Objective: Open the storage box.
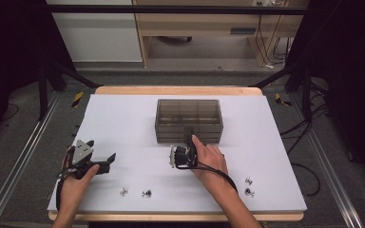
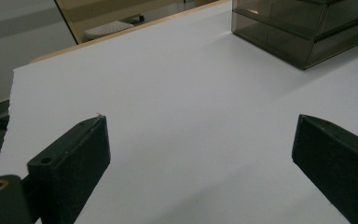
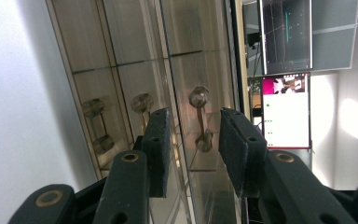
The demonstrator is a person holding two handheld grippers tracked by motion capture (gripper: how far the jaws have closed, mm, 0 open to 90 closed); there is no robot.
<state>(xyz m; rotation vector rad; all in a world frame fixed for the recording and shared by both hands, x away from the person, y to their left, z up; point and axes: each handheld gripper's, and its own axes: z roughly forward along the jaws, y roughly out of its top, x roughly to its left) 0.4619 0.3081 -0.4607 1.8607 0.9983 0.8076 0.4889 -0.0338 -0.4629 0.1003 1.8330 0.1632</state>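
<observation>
Four binder clips (image 1: 147, 193) lie near you; one smoky drawer box (image 1: 189, 121) stands beyond.
Your right gripper (image 3: 193, 140) view shows its jaws apart around a drawer handle (image 3: 200, 119), not pressing; your left gripper (image 2: 200, 154) gapes over bare table.

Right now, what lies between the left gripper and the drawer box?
Nothing: in the high view, bare white table separates the left gripper from the drawer box.

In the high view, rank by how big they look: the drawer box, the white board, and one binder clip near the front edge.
1. white board, by far the largest.
2. drawer box.
3. binder clip, tiny.
The four clips look much alike.
</observation>
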